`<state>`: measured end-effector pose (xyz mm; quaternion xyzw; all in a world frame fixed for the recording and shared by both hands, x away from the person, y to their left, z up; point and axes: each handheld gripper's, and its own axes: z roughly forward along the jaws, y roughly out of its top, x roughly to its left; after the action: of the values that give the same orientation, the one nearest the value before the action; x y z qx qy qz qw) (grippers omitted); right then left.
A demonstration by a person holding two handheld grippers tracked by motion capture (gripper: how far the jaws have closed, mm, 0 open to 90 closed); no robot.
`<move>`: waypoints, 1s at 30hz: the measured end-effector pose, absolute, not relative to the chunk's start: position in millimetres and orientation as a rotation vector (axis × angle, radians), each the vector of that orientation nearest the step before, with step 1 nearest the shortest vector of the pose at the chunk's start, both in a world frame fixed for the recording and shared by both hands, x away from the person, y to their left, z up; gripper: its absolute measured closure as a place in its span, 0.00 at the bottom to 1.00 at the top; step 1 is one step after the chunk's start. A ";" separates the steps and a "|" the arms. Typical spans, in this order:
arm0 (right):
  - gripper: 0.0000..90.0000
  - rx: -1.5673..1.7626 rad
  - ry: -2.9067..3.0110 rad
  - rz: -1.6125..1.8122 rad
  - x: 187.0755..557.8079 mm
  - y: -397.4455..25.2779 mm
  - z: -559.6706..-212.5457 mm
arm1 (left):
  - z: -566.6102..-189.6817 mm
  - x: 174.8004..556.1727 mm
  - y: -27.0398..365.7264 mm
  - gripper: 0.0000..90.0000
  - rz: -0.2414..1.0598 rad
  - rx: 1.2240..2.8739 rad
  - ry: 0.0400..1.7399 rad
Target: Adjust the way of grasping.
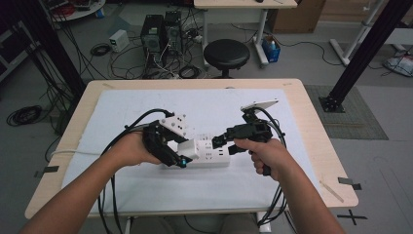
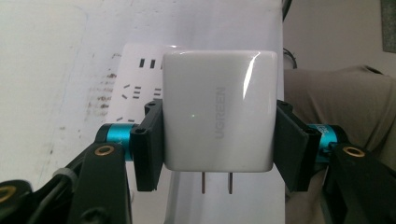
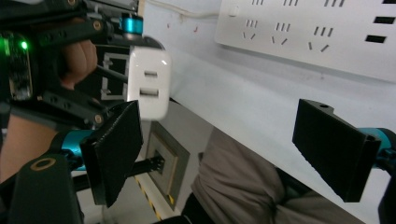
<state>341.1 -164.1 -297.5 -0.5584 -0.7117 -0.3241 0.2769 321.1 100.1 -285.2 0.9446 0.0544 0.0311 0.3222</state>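
Left gripper [image 2: 217,154] clamps the white USB charger [image 2: 218,114] over the power strip [image 1: 207,153], right gripper [image 3: 233,154] open alongside; risk: charger's prongs look turned off the sockets, so pushing could jam them.

grey floor [image 1: 302,58], black stool [image 1: 226,53], tangled cables [image 1: 160,63], computer towers [image 1: 160,31]

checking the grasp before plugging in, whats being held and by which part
The left gripper is shut on the white charger, its jaws pressing the two opposite flat sides, prongs free. The right gripper is open and holds nothing.
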 end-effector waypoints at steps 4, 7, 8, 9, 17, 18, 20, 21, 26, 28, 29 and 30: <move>0.17 -1.450 -1.836 -0.907 341.3 -159.6 -303.4 | -286.9 322.1 94.6 0.47 0.090 2.486 0.126; 0.18 -1.414 -1.812 -0.918 340.4 -152.7 -307.0 | -289.0 322.6 90.3 0.47 0.094 2.479 0.130; 0.20 -1.413 -1.814 -0.914 340.2 -149.9 -308.1 | -289.2 323.0 89.4 0.47 0.097 2.484 0.124; 0.20 -1.414 -1.814 -0.908 340.2 -147.2 -309.8 | -289.8 323.1 88.4 0.47 0.097 2.484 0.123; 0.33 -1.362 -1.749 -0.931 343.6 -128.8 -321.5 | -292.7 322.6 83.4 0.47 0.112 2.495 0.115; 0.33 -1.361 -1.751 -0.925 343.7 -126.5 -323.0 | -292.9 322.6 83.6 0.47 0.118 2.496 0.111; 0.37 -1.348 -1.729 -0.917 343.3 -122.3 -326.3 | -293.0 322.4 84.2 0.47 0.121 2.490 0.114; 0.38 -1.348 -1.734 -0.912 342.9 -120.4 -327.4 | -292.2 322.8 85.0 0.47 0.124 2.495 0.100; 0.51 -1.359 -1.748 -0.920 343.4 -117.7 -329.6 | -293.4 321.9 85.9 0.47 0.131 2.488 0.106; 0.53 -1.359 -1.733 -0.931 343.8 -117.9 -329.3 | -294.1 321.6 85.6 0.47 0.141 2.500 0.090; 0.55 -1.357 -1.731 -0.930 343.8 -117.5 -329.3 | -295.0 320.9 85.2 0.47 0.139 2.495 0.093; 0.58 -1.354 -1.729 -0.932 343.7 -117.2 -329.5 | -295.1 321.1 85.4 0.47 0.143 2.497 0.086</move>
<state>343.7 -117.2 -329.5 -0.5274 -0.6735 -0.3633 0.3692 321.1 85.4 -295.1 0.9472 0.0327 0.0543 0.3142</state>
